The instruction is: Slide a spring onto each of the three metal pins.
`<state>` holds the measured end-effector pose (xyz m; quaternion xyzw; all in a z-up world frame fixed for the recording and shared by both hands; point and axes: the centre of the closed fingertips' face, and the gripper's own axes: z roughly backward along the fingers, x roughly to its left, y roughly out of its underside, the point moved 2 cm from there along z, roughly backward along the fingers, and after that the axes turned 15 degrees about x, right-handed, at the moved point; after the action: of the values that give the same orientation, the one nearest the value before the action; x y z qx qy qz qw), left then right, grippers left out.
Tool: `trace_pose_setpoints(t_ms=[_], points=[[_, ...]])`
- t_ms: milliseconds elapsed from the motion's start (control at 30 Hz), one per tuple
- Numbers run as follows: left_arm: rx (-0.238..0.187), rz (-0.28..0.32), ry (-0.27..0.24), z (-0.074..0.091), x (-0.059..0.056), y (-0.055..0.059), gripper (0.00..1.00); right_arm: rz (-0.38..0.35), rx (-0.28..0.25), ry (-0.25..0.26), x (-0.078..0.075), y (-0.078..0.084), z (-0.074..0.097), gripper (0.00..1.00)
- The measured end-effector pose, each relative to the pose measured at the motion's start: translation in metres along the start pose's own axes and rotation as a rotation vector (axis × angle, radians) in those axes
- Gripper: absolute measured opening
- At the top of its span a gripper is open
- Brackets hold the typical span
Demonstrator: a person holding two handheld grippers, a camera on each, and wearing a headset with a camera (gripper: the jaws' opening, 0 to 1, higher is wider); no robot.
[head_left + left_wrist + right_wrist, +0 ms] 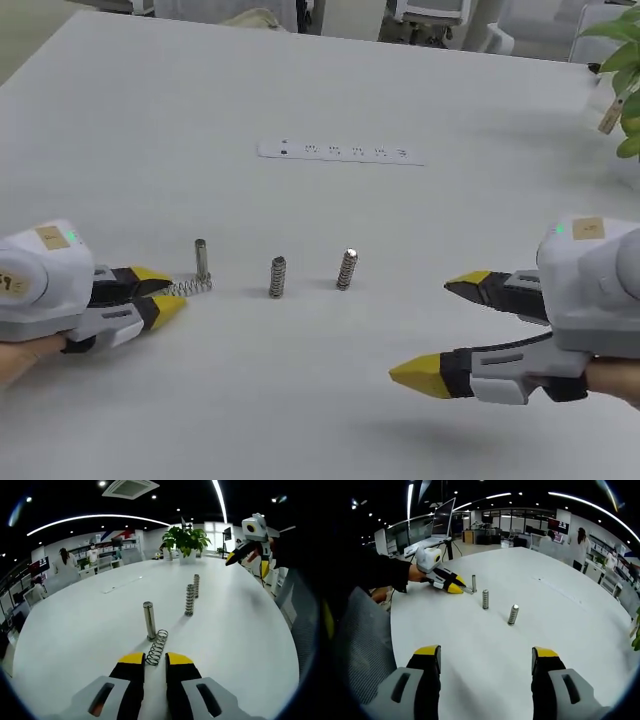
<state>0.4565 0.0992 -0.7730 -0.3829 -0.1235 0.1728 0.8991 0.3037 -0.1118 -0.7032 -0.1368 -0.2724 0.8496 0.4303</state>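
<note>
Left gripper view: left gripper point(155, 657) is pinching the near end of the loose spring point(158, 644), jaws drawn almost together on it. Spring is lying flat on the bench point(75, 630), long axis running straight ahead from the jaw tips, far end just beside the foot of the bare pin point(149, 620). Pin is standing upright, so the two axes are sitting roughly at right angles. Judging from this, the spring is needing a lift, a tip to upright and a lowering over the pin top. Left gripper is by far the nearer one. Beyond, the middle pin point(189, 600) and the far pin point(196, 586) are each already wearing a spring. Right gripper point(487, 660) is hanging wide open, holding nothing, well apart from the pins on their other side. Power strip point(340, 152) is lying further back on the bench.
</note>
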Motion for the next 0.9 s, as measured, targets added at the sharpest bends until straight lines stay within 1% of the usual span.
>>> trace_pose_setpoints(t_ms=[100,167,433,733,900], points=[[0.002,-0.009,-0.013,0.0,0.003,0.0,0.06,0.0,0.0,0.001,0.0,0.0,0.0,0.73],[0.003,-0.01,-0.016,0.001,0.002,0.0,0.05,0.001,-0.001,0.001,0.0,0.0,0.0,0.73],[0.003,-0.013,-0.019,0.005,-0.003,0.002,0.04,0.006,0.001,-0.005,0.002,-0.001,-0.002,0.72],[0.004,0.002,-0.015,0.013,-0.011,0.01,0.03,0.015,-0.001,-0.014,0.005,-0.003,-0.003,0.72],[0.0,0.014,-0.021,0.016,-0.011,0.012,0.03,0.023,-0.001,-0.02,0.008,-0.004,-0.004,0.71]])
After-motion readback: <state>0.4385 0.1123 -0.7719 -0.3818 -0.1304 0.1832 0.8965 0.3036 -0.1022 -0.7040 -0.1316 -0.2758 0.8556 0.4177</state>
